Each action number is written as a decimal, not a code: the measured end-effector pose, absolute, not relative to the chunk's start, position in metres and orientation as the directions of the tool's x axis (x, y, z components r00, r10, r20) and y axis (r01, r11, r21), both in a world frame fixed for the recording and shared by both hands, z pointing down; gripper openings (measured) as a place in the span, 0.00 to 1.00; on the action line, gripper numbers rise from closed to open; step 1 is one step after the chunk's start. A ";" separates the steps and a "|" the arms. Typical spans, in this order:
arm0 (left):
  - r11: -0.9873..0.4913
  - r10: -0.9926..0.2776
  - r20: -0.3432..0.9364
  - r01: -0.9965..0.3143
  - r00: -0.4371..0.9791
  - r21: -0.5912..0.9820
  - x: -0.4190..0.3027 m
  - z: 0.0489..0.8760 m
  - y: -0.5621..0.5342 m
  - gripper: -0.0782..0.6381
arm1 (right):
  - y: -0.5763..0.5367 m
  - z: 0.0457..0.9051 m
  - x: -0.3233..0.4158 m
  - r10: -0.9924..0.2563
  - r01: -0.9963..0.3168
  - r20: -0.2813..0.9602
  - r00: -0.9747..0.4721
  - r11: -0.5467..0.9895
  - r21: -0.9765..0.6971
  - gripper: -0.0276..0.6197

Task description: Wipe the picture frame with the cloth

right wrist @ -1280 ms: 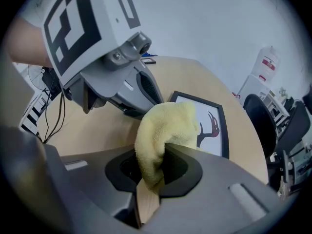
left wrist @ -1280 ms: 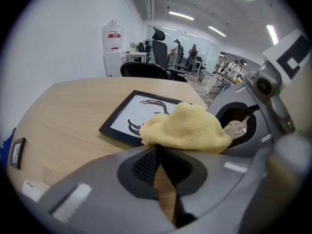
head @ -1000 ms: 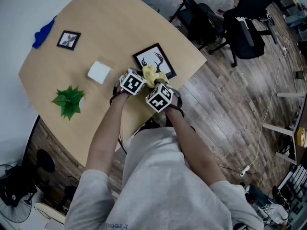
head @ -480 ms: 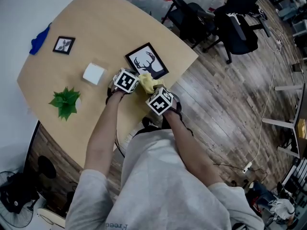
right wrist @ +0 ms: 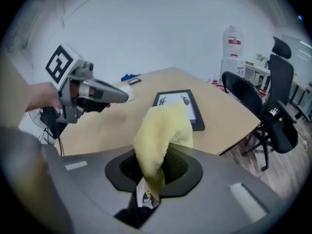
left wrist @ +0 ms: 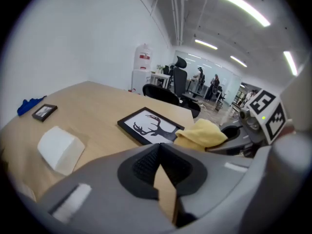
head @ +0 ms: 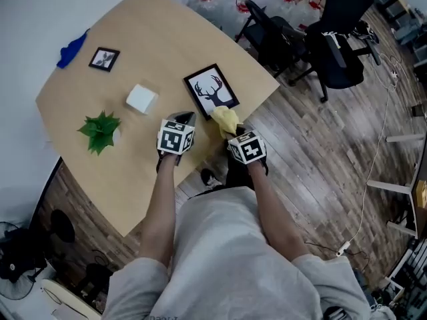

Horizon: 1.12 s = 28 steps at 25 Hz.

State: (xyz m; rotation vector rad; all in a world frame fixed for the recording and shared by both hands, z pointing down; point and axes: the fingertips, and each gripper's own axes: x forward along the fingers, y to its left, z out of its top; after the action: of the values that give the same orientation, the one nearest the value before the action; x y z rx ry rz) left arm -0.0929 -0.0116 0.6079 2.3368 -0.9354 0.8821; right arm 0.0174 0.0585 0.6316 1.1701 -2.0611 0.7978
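Frame (head: pixel 212 90) lies flat near the table's (head: pixel 133 32) right corner, one long side running close along the edge, wood floor right beyond it. Right gripper (head: pixel 231 131) is clamped on the yellow cloth (head: pixel 225 119), held at the table edge just off the frame's near corner; can't tell if cloth touches frame. In the right gripper view the cloth (right wrist: pixel 161 130) sticks up out of the jaws and covers the frame's (right wrist: pixel 179 104) near end. Left gripper (head: pixel 183 119) is over bare table just left of the frame, jaws pressed together with nothing between them, only a sliver of tabletop showing (left wrist: pixel 161 162). Open tabletop between frame and white block (head: pixel 141 99), and beyond the frame toward the far edge. Plant (head: pixel 100 130), small frame (head: pixel 104 58) and a blue thing (head: pixel 72 40) sit well apart at the left side; the blue thing is too small to identify. Chairs (head: pixel 333 39) stand off the table's far right.
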 end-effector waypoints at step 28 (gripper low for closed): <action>-0.516 -0.669 0.552 -0.845 0.499 0.138 -0.108 0.549 0.074 0.18 | 0.079 0.569 0.072 -0.729 -0.928 0.584 -0.358 0.349 -0.132 0.12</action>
State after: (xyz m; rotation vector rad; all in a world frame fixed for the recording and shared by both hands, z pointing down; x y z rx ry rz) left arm -0.1078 0.0744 0.5490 2.3546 -1.2560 0.6177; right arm 0.0723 0.0790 0.5688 1.4480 -2.1920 0.6306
